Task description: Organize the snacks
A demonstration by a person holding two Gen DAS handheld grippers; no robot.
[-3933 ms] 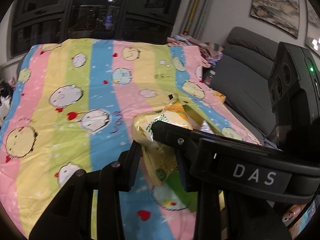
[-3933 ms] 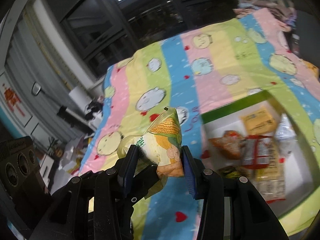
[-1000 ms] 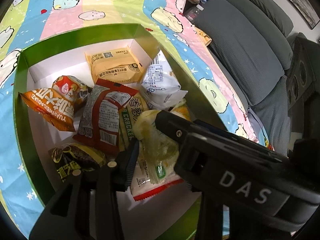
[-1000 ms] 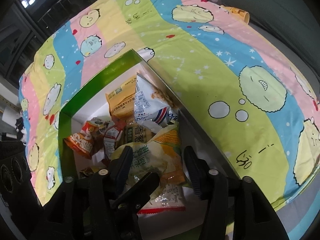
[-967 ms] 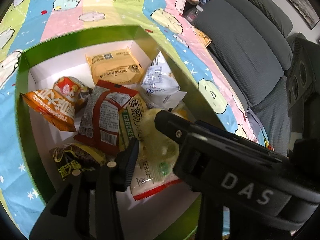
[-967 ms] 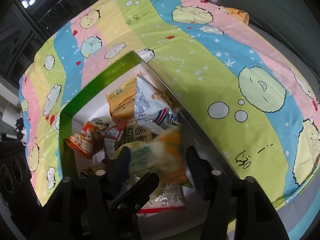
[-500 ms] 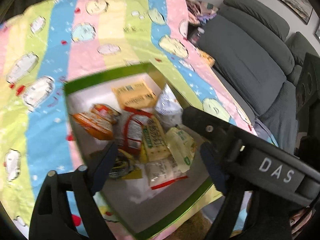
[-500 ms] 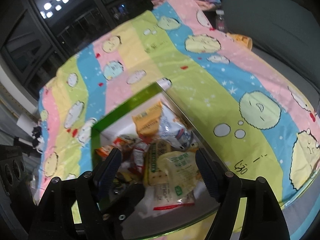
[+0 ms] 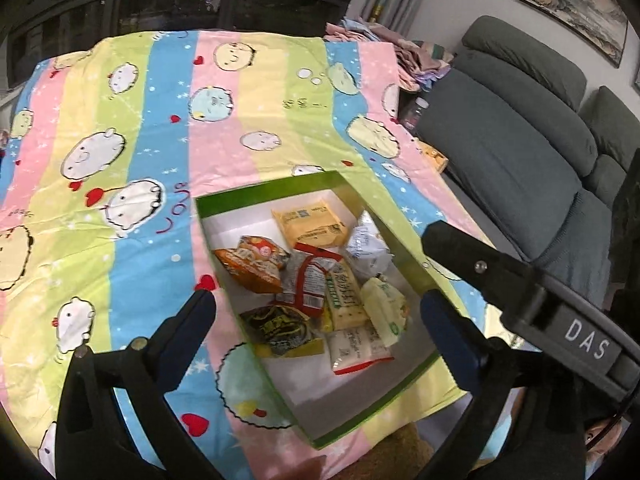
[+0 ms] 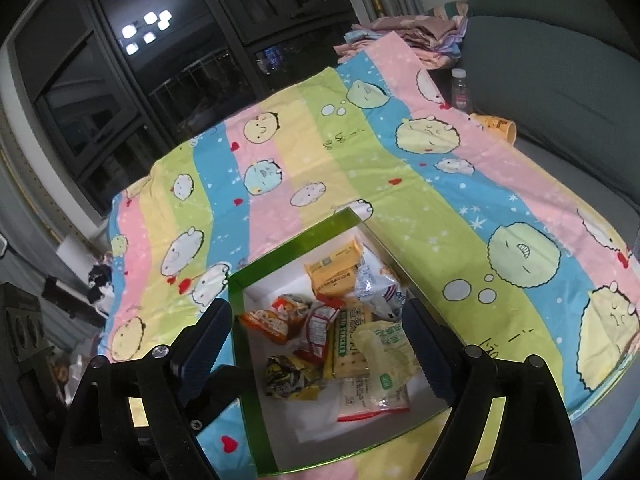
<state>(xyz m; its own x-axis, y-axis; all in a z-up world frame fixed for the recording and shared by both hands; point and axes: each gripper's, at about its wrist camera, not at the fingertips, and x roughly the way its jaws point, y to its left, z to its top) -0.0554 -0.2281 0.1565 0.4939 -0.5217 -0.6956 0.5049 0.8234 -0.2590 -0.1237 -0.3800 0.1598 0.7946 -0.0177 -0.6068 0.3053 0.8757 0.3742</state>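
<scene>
Snacks (image 9: 340, 296) in green box (image 9: 256, 194) on striped sheet (image 9: 140, 128) (both hand-held grippers opening, empty).

A home living room: grey sofa (image 9: 520, 128), framed painting (image 9: 576, 4), cartoon blanket (image 9: 160, 140).

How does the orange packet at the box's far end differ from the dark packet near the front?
The orange packet looks flat and smooth; the dark packet is crumpled and puffy. The orange packet lies against the far wall of the green box, the dark packet toward the near end. Both lie loose inside.
</scene>
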